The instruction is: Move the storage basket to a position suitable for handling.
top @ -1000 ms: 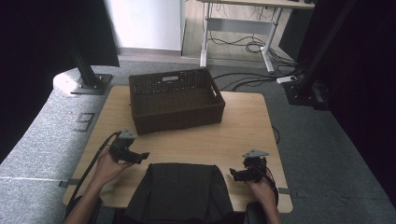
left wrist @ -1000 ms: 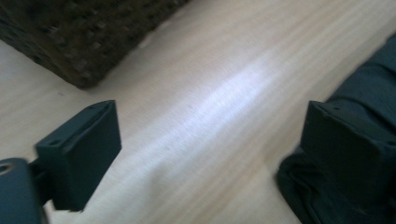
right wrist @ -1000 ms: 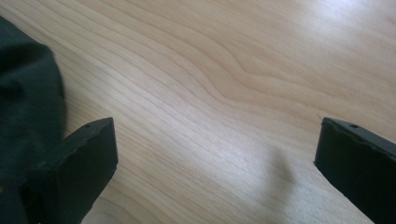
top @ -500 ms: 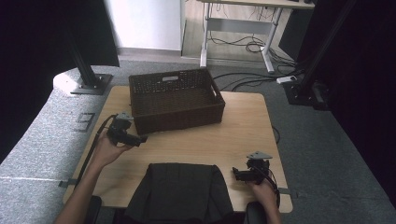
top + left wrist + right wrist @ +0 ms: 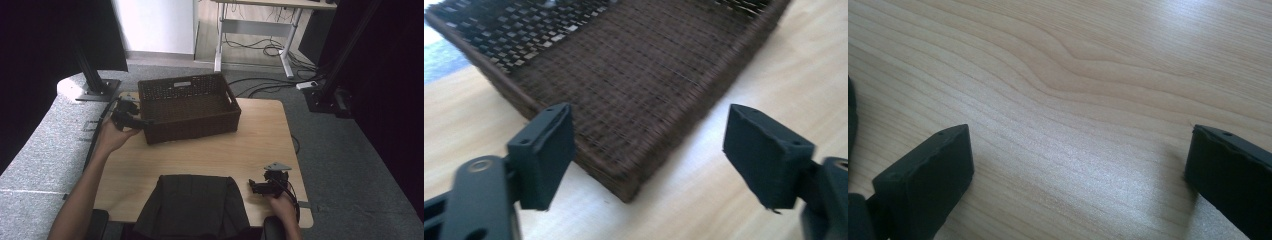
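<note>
A dark brown woven basket (image 5: 187, 106) stands at the back of the wooden table (image 5: 250, 145); nothing shows inside it. My left gripper (image 5: 141, 121) is held at the basket's left front corner. In the left gripper view the basket (image 5: 634, 75) has that corner between the two black pads (image 5: 546, 150), which stand apart from it. These jaws have just been closing, and the left gripper (image 5: 649, 135) is still open. My right gripper (image 5: 254, 187) rests near the table's front right. Its jaws are open over bare wood (image 5: 1078, 75), with nothing between them.
A flat black cloth-like thing (image 5: 192, 205) lies at the table's front middle edge, left of the right gripper. Black stand bases (image 5: 95, 90) sit on the floor left and right of the table. Cables run from both grippers.
The left hand has moved away from the table's front left, up and back to the basket's left front corner. The right gripper has stayed in place.
</note>
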The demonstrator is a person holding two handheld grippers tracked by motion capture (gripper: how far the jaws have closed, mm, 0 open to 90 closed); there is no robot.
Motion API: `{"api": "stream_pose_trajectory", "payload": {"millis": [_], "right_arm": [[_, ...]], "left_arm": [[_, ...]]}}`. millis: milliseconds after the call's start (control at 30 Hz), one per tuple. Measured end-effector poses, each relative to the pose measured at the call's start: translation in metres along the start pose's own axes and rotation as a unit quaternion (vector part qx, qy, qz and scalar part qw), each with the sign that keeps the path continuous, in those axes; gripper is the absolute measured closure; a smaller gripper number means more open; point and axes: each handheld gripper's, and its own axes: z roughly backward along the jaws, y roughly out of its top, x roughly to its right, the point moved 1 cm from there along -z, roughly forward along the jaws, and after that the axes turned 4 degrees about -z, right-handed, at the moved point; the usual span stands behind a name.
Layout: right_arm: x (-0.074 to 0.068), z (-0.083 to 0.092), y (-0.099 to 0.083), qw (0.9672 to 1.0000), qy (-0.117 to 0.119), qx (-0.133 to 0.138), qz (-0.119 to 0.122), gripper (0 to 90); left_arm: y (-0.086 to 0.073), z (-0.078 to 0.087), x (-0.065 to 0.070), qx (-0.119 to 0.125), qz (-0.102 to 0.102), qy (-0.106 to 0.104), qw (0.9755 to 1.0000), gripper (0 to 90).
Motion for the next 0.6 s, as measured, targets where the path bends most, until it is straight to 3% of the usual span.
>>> {"api": "stream_pose_trajectory", "payload": {"millis": [167,267,467,600], "right_arm": [[-0.001,0.0,0.0,1.0,0.0,0.0,0.0,0.0],[-0.001,0.0,0.0,1.0,0.0,0.0,0.0,0.0],[-0.002,0.001,-0.001,1.0,0.001,0.0,0.001,0.0],[-0.002,0.001,-0.001,1.0,0.001,0.0,0.002,0.0]], "left_arm": [[0.008,-0.011,-0.02,-0.01,0.018,0.03,0.9993,30.0],[0.006,-0.021,-0.028,-0.01,0.031,0.032,0.999,36.1],[0.002,-0.044,-0.033,-0.038,0.035,0.051,0.9973,40.5],[-0.003,-0.056,-0.034,-0.048,0.052,0.054,0.9961,46.4]]}}
